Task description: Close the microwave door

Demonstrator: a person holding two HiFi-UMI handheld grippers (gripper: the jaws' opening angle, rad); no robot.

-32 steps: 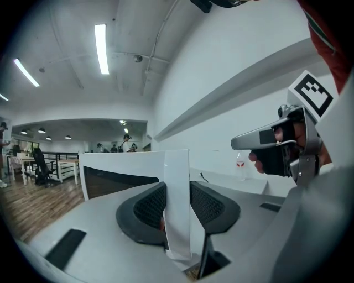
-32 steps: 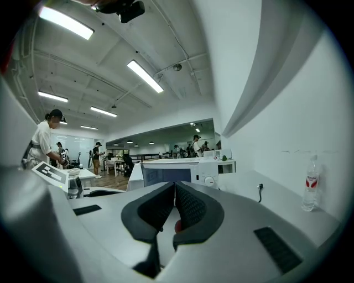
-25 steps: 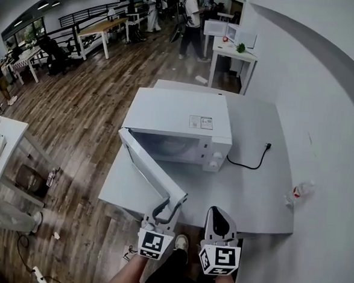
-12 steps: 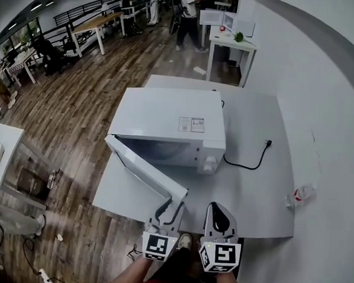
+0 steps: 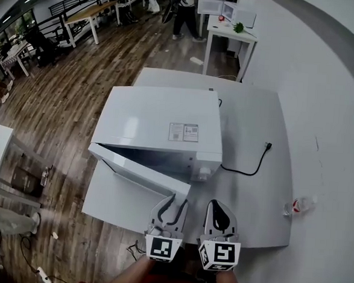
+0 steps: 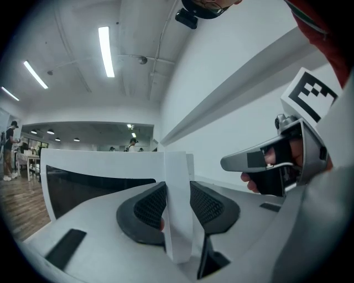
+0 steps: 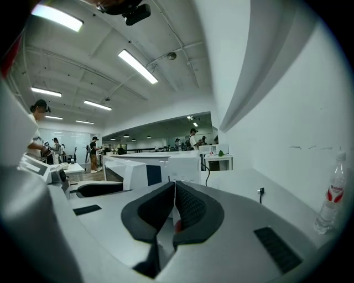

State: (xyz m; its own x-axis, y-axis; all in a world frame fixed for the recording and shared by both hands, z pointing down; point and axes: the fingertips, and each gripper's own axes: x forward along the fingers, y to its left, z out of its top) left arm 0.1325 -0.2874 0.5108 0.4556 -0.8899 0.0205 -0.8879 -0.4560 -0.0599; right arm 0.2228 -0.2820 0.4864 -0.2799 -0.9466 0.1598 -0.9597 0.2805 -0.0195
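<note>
Overhead, two low; shared microwave door (image 5: 138, 171)

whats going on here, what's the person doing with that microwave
A person stands at a white table with a tool in each hand, working on a white microwave. The left tool is clamped on the free edge of the microwave door, which stands partly open, swung out toward the person. The right tool is shut and empty, held just beside the left one. The door is not yet closed.
</note>
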